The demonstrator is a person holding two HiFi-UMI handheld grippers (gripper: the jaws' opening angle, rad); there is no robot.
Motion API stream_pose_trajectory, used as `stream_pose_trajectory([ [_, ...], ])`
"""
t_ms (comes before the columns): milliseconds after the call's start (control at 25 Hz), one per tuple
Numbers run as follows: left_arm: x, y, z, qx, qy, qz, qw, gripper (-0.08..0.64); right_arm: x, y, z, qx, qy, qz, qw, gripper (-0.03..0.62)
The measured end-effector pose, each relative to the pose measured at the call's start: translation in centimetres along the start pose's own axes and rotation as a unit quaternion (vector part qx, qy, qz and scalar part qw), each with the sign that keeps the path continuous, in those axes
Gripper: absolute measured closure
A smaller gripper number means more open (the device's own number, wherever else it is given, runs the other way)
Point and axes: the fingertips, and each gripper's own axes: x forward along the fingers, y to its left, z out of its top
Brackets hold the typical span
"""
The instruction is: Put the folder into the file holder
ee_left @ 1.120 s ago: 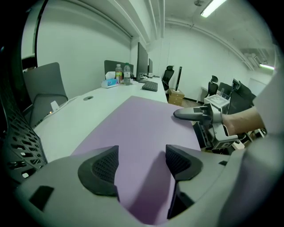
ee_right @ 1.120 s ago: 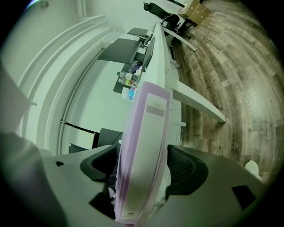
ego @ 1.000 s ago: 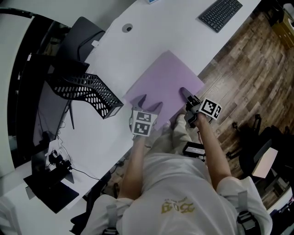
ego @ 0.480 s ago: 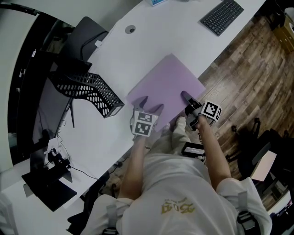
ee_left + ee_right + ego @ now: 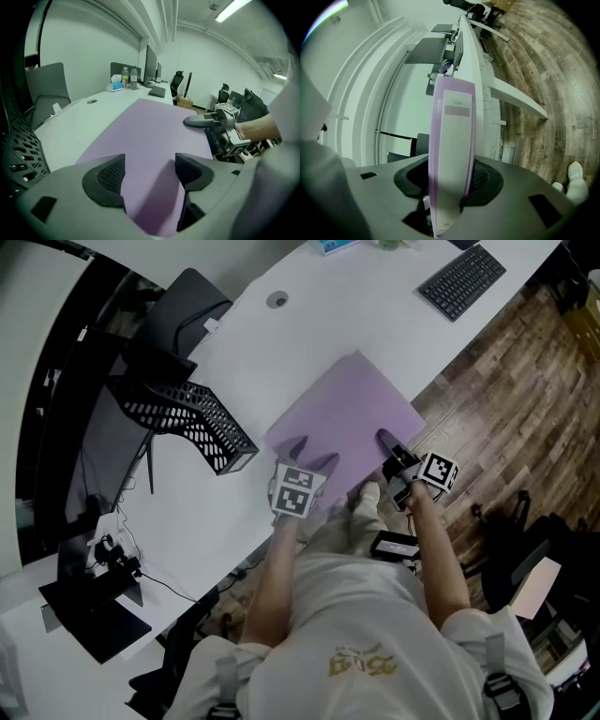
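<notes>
1. Folder: purple, lying flat on the white worktop, one corner pointing away from the person, its near-right side along the worktop's edge over the wooden floor.
2. File holder: black mesh, standing on the worktop to the folder's left, apart from it. The folder is not in it.
3. Right gripper: at the folder's near-right side, reaching in from off the worktop. In the right gripper view the folder shows edge-on, a pale band with purple borders running straight out between the pads of the right gripper. The jaws have just been closing and now pinch that side from both faces.
4. Left gripper: over the folder's near-left part, angled down at it. In the left gripper view the left gripper has its jaws spread, with purple sheet showing in the gap. The pads press on nothing. Whether the tips rest on the sheet cannot be told.
5. The left gripper view also catches the right gripper at the folder's right side, one jaw lying on top of the sheet.
6. Keyboard: beyond the folder's far corner, well apart from it.
</notes>
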Motion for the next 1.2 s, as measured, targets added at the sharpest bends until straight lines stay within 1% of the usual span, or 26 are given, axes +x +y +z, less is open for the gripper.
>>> stream_pose_trajectory([
  [160,-0.3,0.2,0.1,-0.005,-0.007,-0.003,1.0000,0.209,0.1,1.1,0.0,-0.007,0.005,0.013,1.000,0.411],
  [440,-1.1,0.3,0.9,-0.018,-0.017,-0.004,0.9997,0.210,0.3,3.7,0.6,-0.049,0.016,0.035,0.998,0.419],
  [520,-1.1,0.3,1.5,-0.020,-0.024,-0.005,0.9995,0.220,0.5,4.6,1.0,-0.055,0.018,0.041,0.997,0.420],
  [680,-1.7,0.3,2.7,-0.005,-0.040,0.003,0.9992,0.242,0.6,6.6,1.4,-0.056,0.013,0.053,0.997,0.423],
  [760,-2.1,0.3,3.3,-0.008,-0.049,0.000,0.9988,0.245,0.5,7.6,1.7,-0.066,0.008,0.054,0.996,0.425],
  [840,-2.6,0.4,4.3,-0.015,-0.062,-0.004,0.9979,0.241,0.3,8.9,2.2,-0.089,-0.001,0.052,0.995,0.425],
  [960,-3.2,0.6,6.1,-0.014,-0.085,-0.008,0.9963,0.241,0.3,11.5,3.0,-0.121,-0.015,0.063,0.991,0.426],
  [1000,-3.5,0.5,6.7,-0.014,-0.094,-0.014,0.9954,0.242,0.2,12.2,3.2,-0.126,-0.019,0.066,0.990,0.426],
  [1040,-3.9,0.4,7.2,-0.018,-0.105,-0.022,0.9941,0.258,0.0,12.9,3.4,-0.130,-0.022,0.070,0.989,0.426],
  [1120,-4.8,0.3,8.3,-0.032,-0.130,-0.035,0.9904,0.260,-0.2,14.3,3.9,-0.142,-0.028,0.082,0.986,0.426],
  [1200,-5.6,0.3,9.6,-0.038,-0.150,-0.039,0.9871,0.227,-0.3,15.9,4.3,-0.155,-0.035,0.093,0.983,0.426],
])
